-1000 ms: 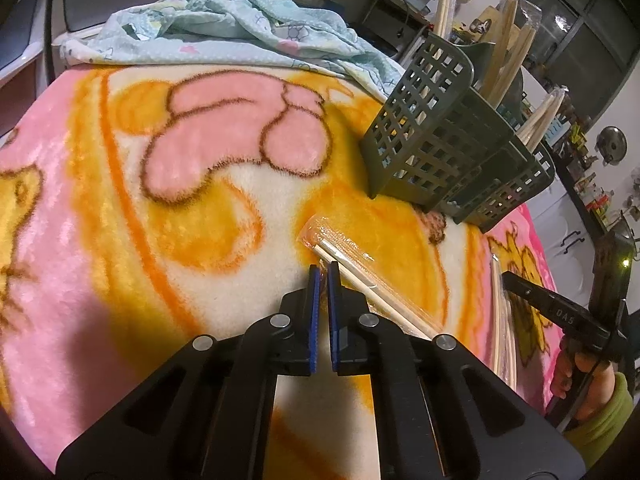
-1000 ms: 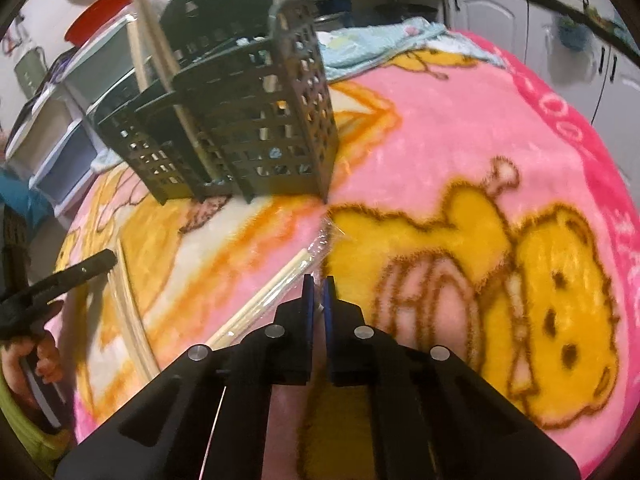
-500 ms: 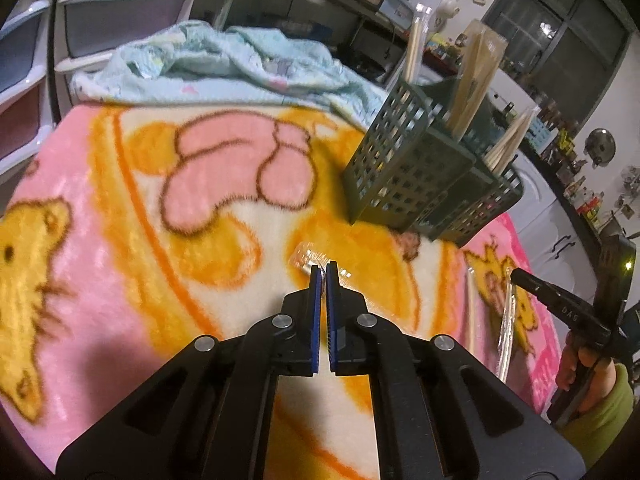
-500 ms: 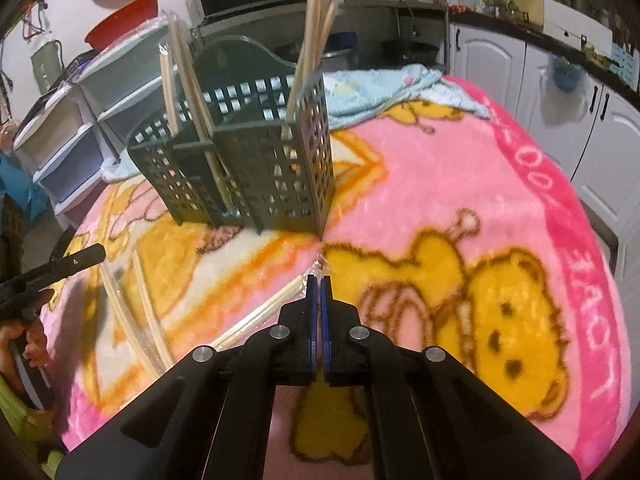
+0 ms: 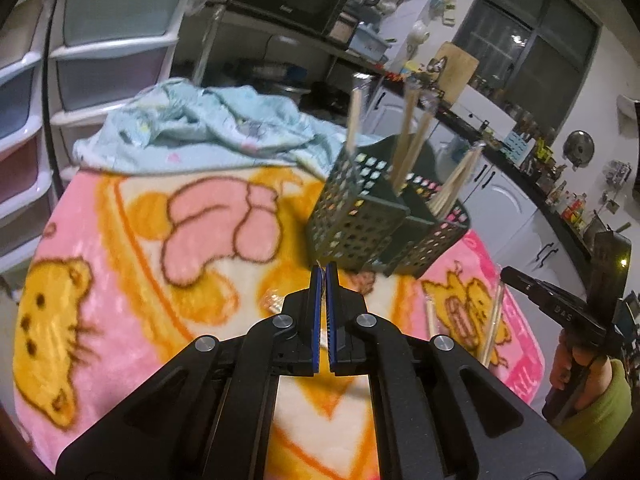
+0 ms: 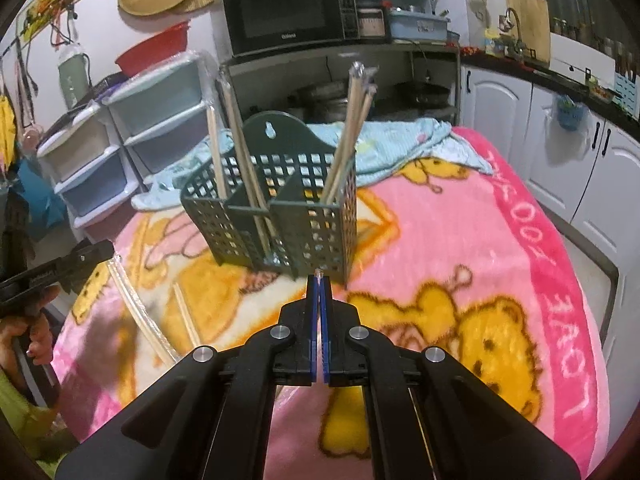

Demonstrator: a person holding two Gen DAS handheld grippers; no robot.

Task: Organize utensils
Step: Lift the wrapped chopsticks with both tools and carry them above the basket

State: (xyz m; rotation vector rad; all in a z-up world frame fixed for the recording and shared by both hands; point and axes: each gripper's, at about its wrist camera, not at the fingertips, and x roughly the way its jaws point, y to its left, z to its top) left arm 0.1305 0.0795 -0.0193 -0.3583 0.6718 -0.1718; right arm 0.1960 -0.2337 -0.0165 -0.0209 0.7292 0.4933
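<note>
Above a bench covered by a pink cartoon blanket (image 5: 120, 280), two hand-held grippers hover, both angled downward. The left gripper (image 5: 322, 270) is clenched, and a thin sliver of clear wrapper (image 5: 318, 263) pokes out between its blue pads. The right gripper (image 6: 319, 280) is clenched the same way on a second sliver of wrapper (image 6: 319, 272). Each sliver looks like the end of a wrapped chopstick pair, but the rest of each packet is hidden under its gripper, so I cannot confirm that.

A dark green slotted basket (image 6: 280, 216) stands upright on the blanket, just beyond both gripper tips. It has several compartments, and wrapped chopsticks (image 6: 348, 132) already lean in them. More loose packets (image 6: 136, 308) lie flat on the blanket, off to the left in the right wrist view.

The step in hand seems to be carrying a packet to the basket. A pinch on thin film is weak, so move slowly and avoid swinging. Raise the packet until its low end clears the basket rim. Let it hang near upright, then pick a compartment with room. Lower it past the leaning chopsticks without knocking them, and let go only once it rests inside.
</note>
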